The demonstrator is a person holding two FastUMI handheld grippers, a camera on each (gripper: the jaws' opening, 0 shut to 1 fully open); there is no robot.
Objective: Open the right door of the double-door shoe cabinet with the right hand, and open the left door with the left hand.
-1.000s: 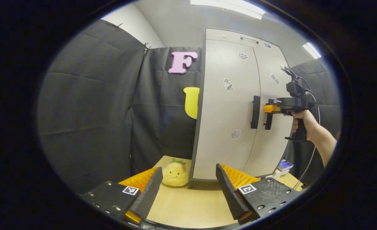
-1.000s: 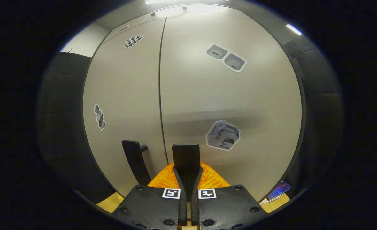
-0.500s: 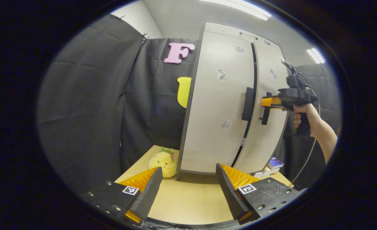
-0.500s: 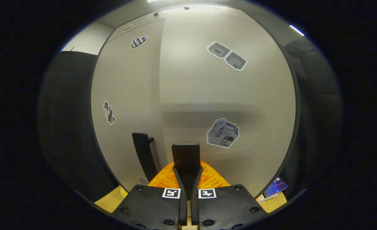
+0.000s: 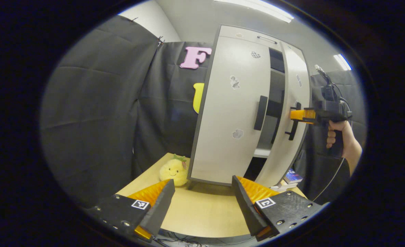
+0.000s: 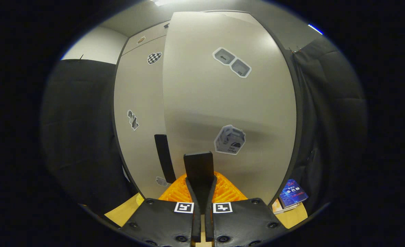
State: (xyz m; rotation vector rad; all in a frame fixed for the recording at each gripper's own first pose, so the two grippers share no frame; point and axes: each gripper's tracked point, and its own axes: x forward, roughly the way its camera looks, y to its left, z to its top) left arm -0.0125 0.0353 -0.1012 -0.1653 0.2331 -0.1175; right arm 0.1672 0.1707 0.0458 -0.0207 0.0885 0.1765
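The right gripper is clamped on the right door handle, both fingers pressing the vertical black bar between them; in the left gripper view the same gripper is seen from farther off, carried by a hand with a cable trailing below. Gripping the bar from the front lets the pull act at the door's free edge, far from the hinge. The right door stands partly swung out from the shoe cabinet, so that a dark gap with a shelf edge shows between the two doors. The left gripper is spread wide, holds nothing, and hangs over the wooden table, well apart from the cabinet and facing it, judged to be waiting for its turn. The left door is shut flush, its handle untouched. A yellow plush toy sits on the table beside the cabinet's left corner; a blue book lies by the right corner. Judged stage: right door mid-swing, left door not yet begun.
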